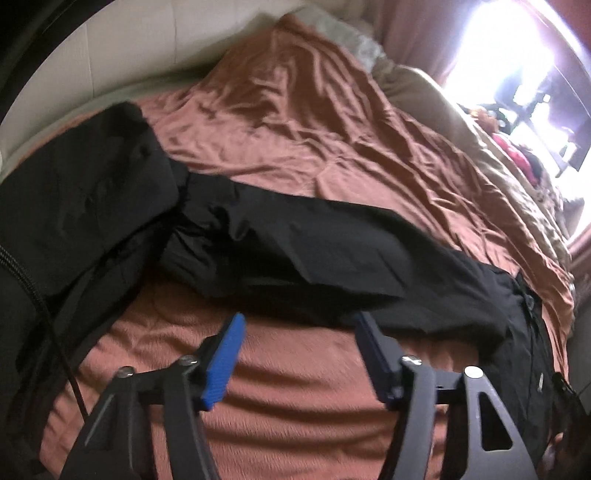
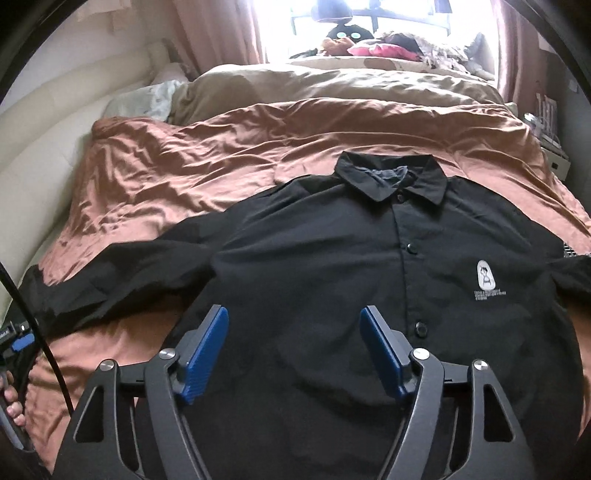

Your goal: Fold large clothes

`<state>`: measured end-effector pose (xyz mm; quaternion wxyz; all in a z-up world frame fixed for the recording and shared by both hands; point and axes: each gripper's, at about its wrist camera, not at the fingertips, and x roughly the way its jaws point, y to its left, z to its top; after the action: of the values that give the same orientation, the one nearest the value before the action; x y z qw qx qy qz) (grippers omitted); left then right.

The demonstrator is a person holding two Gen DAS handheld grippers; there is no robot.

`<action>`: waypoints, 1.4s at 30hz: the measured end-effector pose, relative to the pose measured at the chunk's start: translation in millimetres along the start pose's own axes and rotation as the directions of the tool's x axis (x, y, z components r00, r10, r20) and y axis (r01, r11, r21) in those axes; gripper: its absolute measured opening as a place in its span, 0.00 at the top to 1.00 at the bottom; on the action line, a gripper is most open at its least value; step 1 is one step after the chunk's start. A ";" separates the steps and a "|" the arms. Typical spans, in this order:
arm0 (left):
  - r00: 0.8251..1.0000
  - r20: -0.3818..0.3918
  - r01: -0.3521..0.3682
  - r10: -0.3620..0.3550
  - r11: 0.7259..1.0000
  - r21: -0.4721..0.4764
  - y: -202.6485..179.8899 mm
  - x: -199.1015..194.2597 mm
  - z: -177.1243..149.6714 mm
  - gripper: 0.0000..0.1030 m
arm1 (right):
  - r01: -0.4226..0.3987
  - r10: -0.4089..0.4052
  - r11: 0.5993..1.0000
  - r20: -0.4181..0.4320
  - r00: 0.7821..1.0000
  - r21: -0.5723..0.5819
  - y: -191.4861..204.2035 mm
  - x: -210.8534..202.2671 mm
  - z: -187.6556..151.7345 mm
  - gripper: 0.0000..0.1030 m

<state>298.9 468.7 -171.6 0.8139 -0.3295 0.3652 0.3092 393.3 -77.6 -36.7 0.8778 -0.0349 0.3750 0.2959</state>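
Lying flat: black shirt (image 2: 332, 258) spread face up on the rust-brown bedspread (image 2: 221, 147), collar (image 2: 391, 177) toward 12 o'clock in the right wrist view, front buttoned.
Chest print: small white logo (image 2: 485, 278) at about 2 o'clock of the shirt's middle.
Sleeve: one black sleeve (image 1: 314, 251) stretches across the bedspread (image 1: 295, 110) in the left wrist view, running from 9 o'clock to 3 o'clock.
Left hand-held gripper (image 1: 299, 354): jaws apart, nothing between the blue pads (image 1: 223, 358); it hangs over bare bedspread just on the 6 o'clock side of the sleeve's lower edge, and the right-hand pad's tip overlaps that edge; whether it touches, I cannot tell.
Right hand-held gripper (image 2: 295, 350): jaws apart over the lower front of the shirt, at 9 o'clock of the button placket; the pads (image 2: 205, 354) clamp no cloth.
Bed: beige duvet (image 2: 332, 85) bunched at 12 o'clock, beyond the bedspread; padded cream headboard (image 2: 55, 129) along 9 o'clock.
Window: bright, at 12 o'clock, with pink curtains (image 2: 221, 29) and a pile of soft things (image 2: 369, 44) below it.
Cable: black cord (image 2: 33, 332) at 8 o'clock in the right wrist view.
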 end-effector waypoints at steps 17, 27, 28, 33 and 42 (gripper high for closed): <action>0.989 -0.117 -0.109 0.092 0.983 -0.145 13.3 67.2 13.6 0.44 | -0.035 0.035 0.999 -0.016 0.999 0.018 4.0 47.0 17.1 0.30; 0.995 0.017 -0.091 0.094 0.989 -0.116 -11.4 45.6 47.9 0.97 | -0.191 0.195 0.980 -0.076 0.978 0.058 5.6 83.2 24.0 0.74; 0.996 0.042 -0.076 0.081 0.992 -0.103 -17.7 37.6 53.6 0.97 | -0.207 0.214 0.975 -0.089 0.973 0.076 5.7 89.8 25.1 0.76; 0.990 0.143 0.025 -0.020 0.999 -0.035 -57.0 -5.5 87.9 0.97 | -0.270 0.297 0.946 -0.144 0.944 0.177 5.2 120.4 28.1 0.77; 0.948 0.255 0.155 -0.189 0.977 0.144 -144.0 -74.2 120.6 0.98 | -0.298 0.353 0.922 -0.222 0.909 0.248 19.4 176.1 29.1 0.77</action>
<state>413.0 455.9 -5.4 0.8982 -0.2649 0.2403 0.2555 497.0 33.4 -132.4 0.7573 0.0817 0.5171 0.3906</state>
